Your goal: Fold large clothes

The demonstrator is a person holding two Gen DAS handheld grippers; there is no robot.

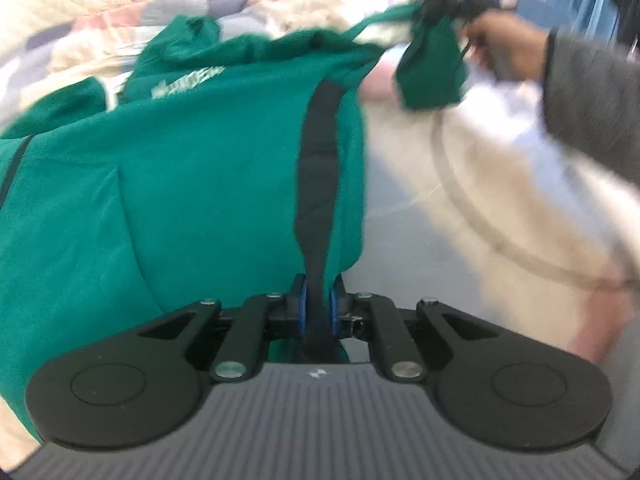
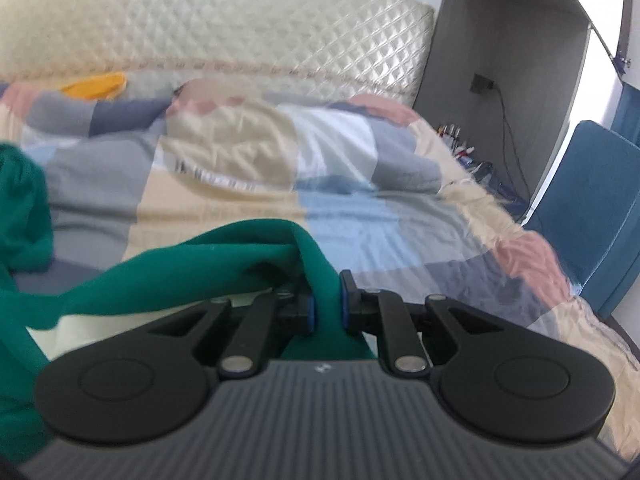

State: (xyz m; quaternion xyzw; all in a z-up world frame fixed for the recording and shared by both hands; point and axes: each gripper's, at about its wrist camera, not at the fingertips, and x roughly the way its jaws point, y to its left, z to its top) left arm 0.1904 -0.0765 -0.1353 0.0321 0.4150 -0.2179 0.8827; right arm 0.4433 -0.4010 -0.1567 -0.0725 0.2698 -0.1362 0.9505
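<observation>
A large green garment (image 1: 180,168) with a dark stripe and white lettering is stretched over the bed. My left gripper (image 1: 319,300) is shut on it, its blue pads pinching the dark stripe at the near edge. In the left wrist view a person's hand (image 1: 504,46) holds the other gripper (image 1: 448,8) at the top right, with a green corner hanging from it. In the right wrist view my right gripper (image 2: 326,304) is shut on a bunched fold of the green garment (image 2: 208,268), which trails off to the left.
A patchwork quilt (image 2: 360,216) in grey, cream, blue and pink covers the bed, with a quilted cream headboard (image 2: 224,20) behind. An orange item (image 2: 94,86) lies near the headboard. A blue chair (image 2: 596,208) and a grey shelf unit (image 2: 504,60) with cables stand at the right.
</observation>
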